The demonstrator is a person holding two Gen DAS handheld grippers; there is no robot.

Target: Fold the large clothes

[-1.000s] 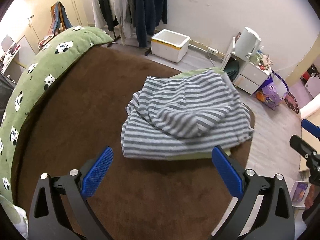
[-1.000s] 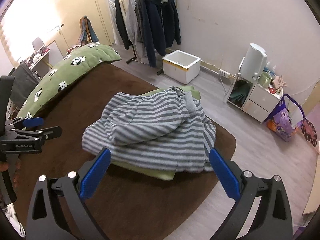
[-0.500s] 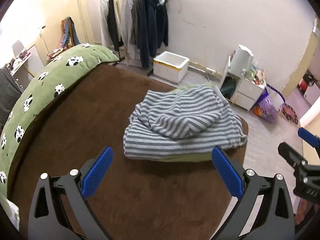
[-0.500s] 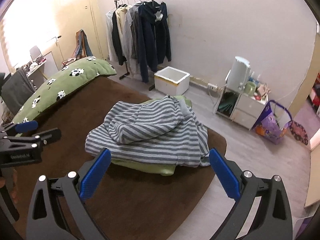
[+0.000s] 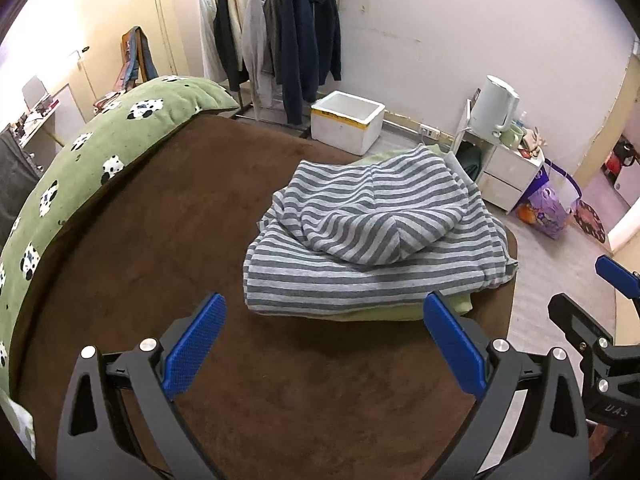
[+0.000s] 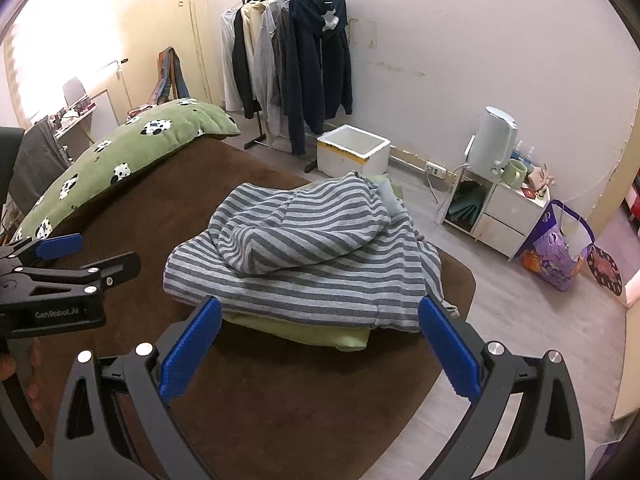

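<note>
Both claws empty & spread wide: left gripper [image 5: 322, 344] and right gripper [image 6: 318, 346] hover over the brown rug [image 5: 168, 240], apart from the clothes. Folded striped hoodie [image 5: 368, 240] sits on a green garment [image 6: 304, 330] near the rug's far right corner. Panda-print cushion [image 5: 100, 160] lies along the rug's left edge.

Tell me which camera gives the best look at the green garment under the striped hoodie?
The right wrist view: the light green garment shows a broad folded edge below the striped hoodie. The left wrist view shows only a thin green sliver beneath the hoodie's front edge.
</note>
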